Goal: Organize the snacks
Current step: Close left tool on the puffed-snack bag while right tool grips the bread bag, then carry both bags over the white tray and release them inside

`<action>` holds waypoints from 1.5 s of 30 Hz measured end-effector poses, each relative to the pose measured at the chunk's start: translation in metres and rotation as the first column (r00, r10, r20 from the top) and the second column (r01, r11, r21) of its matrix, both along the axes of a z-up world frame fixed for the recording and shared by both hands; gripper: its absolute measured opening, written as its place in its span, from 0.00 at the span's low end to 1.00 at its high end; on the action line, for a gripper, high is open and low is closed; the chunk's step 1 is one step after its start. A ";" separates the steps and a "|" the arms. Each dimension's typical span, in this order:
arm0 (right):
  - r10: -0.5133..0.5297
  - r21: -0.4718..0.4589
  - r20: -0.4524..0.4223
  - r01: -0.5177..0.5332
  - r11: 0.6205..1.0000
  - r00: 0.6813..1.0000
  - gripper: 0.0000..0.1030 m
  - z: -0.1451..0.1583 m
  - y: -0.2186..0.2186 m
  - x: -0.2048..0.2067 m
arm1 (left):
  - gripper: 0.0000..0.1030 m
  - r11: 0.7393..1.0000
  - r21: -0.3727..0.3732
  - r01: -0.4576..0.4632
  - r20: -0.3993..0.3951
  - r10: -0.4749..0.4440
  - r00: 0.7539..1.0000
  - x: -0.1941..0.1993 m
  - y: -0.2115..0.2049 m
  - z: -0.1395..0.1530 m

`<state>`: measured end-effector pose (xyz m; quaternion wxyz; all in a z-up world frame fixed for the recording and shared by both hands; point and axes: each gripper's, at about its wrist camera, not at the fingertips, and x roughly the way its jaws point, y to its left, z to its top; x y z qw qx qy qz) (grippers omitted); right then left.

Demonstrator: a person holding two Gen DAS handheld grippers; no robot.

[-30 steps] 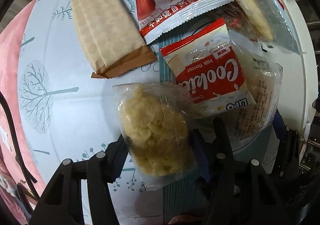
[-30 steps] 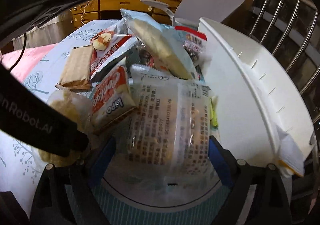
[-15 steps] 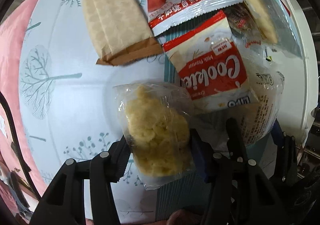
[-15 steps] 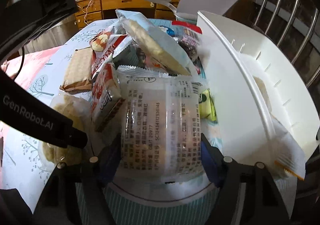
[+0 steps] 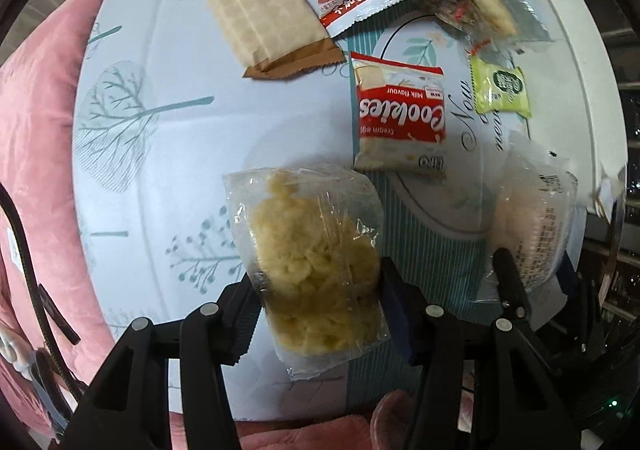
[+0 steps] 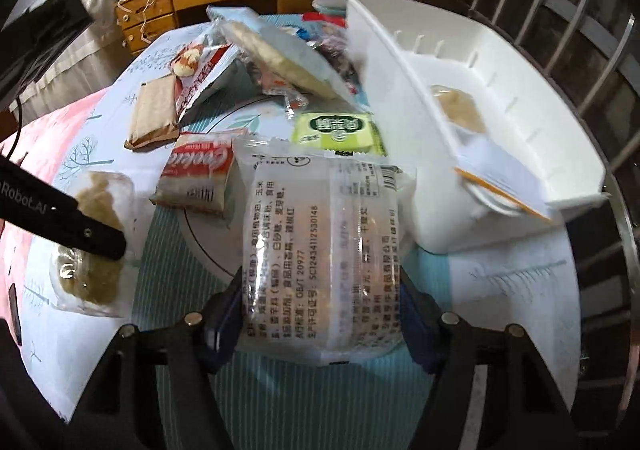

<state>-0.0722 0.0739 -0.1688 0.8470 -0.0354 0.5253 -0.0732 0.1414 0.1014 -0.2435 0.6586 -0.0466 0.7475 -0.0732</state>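
Slipping is my main worry: both packets are smooth film held only at the lower end, so either can slide out on the way to the white bin (image 6: 520, 97) at the table's right edge. My left gripper (image 5: 320, 306) pinches the clear bag of yellow puffs (image 5: 312, 270), lifted over the tablecloth (image 5: 160, 169), pointing steeply down. My right gripper (image 6: 320, 314) has just been closing and, I think, now grips the printed rice-cake packet (image 6: 320, 242), tilted toward the bin.
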 end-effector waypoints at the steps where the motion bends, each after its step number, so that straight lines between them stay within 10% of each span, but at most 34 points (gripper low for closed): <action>1: -0.001 -0.012 0.011 0.001 1.000 1.000 0.65 0.004 0.004 -0.004 | 0.52 1.000 -0.003 0.003 0.003 -0.003 1.000 -0.003 0.000 0.005; 25: -0.144 -0.072 0.086 0.150 0.986 0.986 0.65 0.058 -0.051 -0.025 | 0.52 0.997 -0.067 0.031 0.120 -0.023 0.993 0.028 0.001 0.069; 45: 0.224 -0.074 -0.001 -0.224 0.972 0.975 0.66 0.072 -0.141 0.036 | 0.52 0.987 -0.157 0.020 0.144 0.003 0.990 0.065 -0.148 0.099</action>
